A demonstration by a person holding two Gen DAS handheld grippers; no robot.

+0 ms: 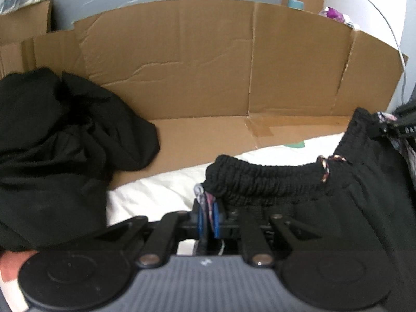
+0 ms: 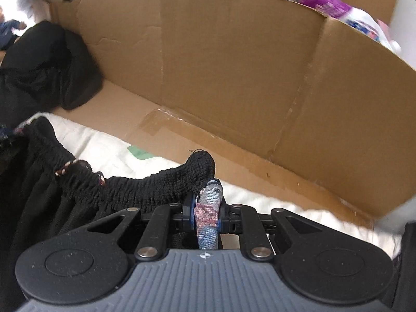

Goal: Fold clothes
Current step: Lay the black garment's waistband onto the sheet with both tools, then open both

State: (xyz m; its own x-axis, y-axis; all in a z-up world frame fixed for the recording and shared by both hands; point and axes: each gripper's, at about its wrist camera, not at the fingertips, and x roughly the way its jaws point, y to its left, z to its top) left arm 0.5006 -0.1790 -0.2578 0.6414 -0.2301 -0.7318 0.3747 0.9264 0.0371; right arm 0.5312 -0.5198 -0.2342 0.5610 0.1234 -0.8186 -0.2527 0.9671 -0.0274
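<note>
1. Cardboard [image 1: 182, 59] stands as a creased wall at the back and runs flat along the floor in front of it.
2. A white sheet [image 1: 161, 189] covers the near surface, its far edge lying on the cardboard.
3. A black heap [image 1: 59, 140] of crumpled cloth sits at the left, partly on the sheet and against the cardboard wall.
4. Black shorts [image 1: 325, 202] hang stretched by their gathered waistband between the two grippers, above the sheet.
5. The left gripper [image 1: 208, 218] is clamped on one end of the waistband, patterned lining showing between its blue pads.
6. The right gripper [image 2: 206, 214] is clamped on the other end, the same lining bunched between its pads.
7. A drawcord [image 1: 326, 167] loops out of the waistband midway.
</note>
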